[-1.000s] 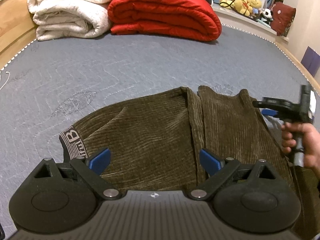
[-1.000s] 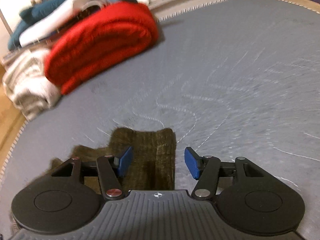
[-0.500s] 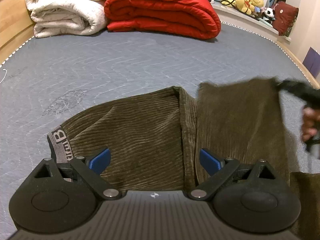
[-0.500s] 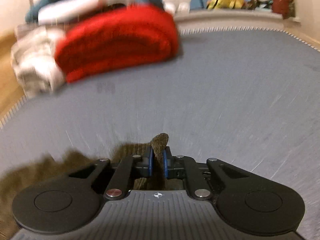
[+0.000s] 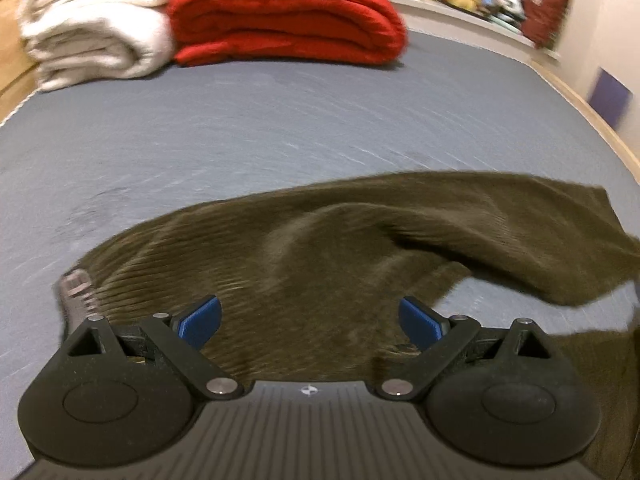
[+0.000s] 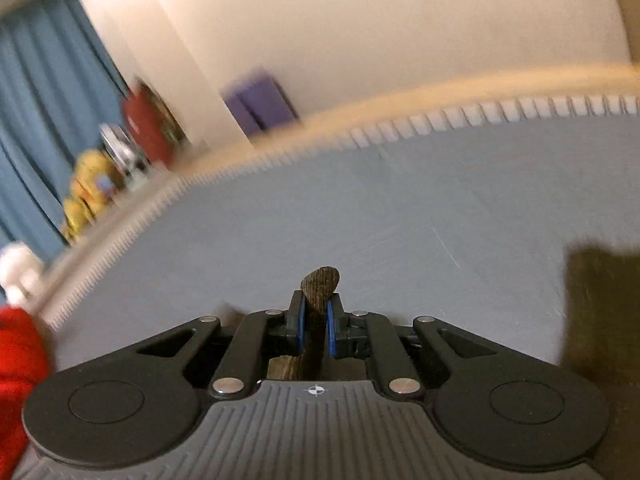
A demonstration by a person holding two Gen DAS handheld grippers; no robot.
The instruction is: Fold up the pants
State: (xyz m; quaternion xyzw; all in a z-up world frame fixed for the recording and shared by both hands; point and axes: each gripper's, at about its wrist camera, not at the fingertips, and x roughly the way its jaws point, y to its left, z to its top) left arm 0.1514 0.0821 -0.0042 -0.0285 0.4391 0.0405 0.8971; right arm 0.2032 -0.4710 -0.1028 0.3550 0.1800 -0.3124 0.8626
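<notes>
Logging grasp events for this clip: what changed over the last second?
The right gripper closed on the hem of the olive corduroy pants and pulled that pant leg out across the grey mattress, away from the folded part. The left gripper stayed open above the pants; the red comforter is unmoved.
</notes>
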